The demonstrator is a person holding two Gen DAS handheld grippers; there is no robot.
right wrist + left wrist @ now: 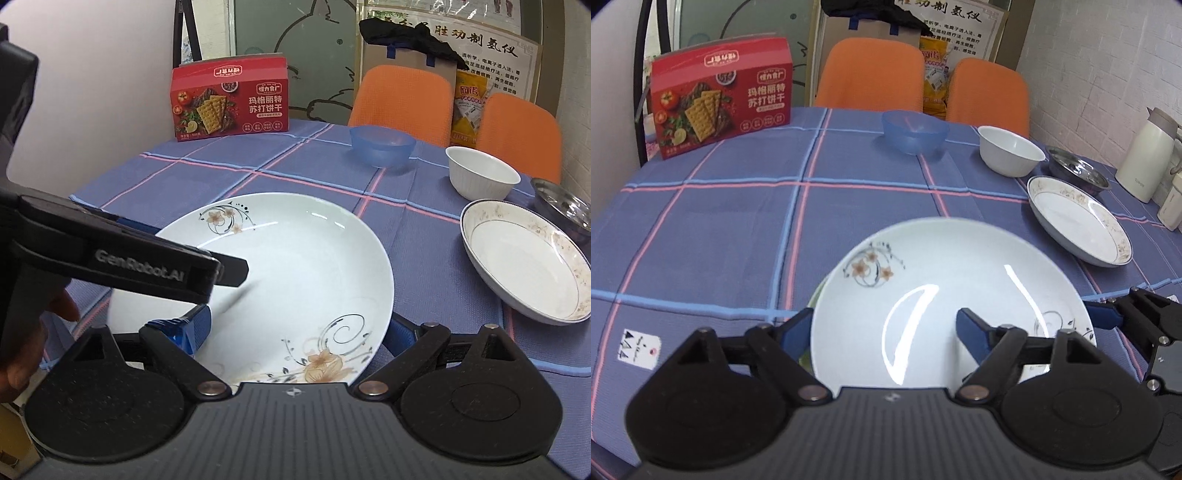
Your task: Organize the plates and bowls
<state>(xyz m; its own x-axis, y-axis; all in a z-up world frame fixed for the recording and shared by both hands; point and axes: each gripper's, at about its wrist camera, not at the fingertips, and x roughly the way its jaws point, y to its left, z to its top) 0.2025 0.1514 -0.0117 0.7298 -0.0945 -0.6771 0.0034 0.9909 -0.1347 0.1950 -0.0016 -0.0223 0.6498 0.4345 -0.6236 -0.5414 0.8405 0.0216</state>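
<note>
A: Left wrist view, and the left hand-held gripper [882, 328] straddles the near-left edge of the flowered plate [945, 280], one blue finger outside the rim, the other over the bowl of the plate. It looks spread, not biting.

B: Agreed, I see a gap at both pads. On the right wrist view, the right hand-held gripper [295, 332] brackets the plate's near edge [280, 266] the same way, fingers wide apart, nothing clamped.

A: So the plate lies on the counter [738, 221], near the front, with a greenish rim peeking from under it, perhaps another plate.

B: Here's the risk: glazed rim, thin pinch. Close off-centre and it could tip or slide out.

A: And the gold-rimmed plate [524, 258] sits near on the right, with the white bowl [480, 177], steel bowl [1078, 173] and blue bowl [916, 131] behind. A swing that way could clip them.

B: The two grippers are crowded too; they could bump.
</note>
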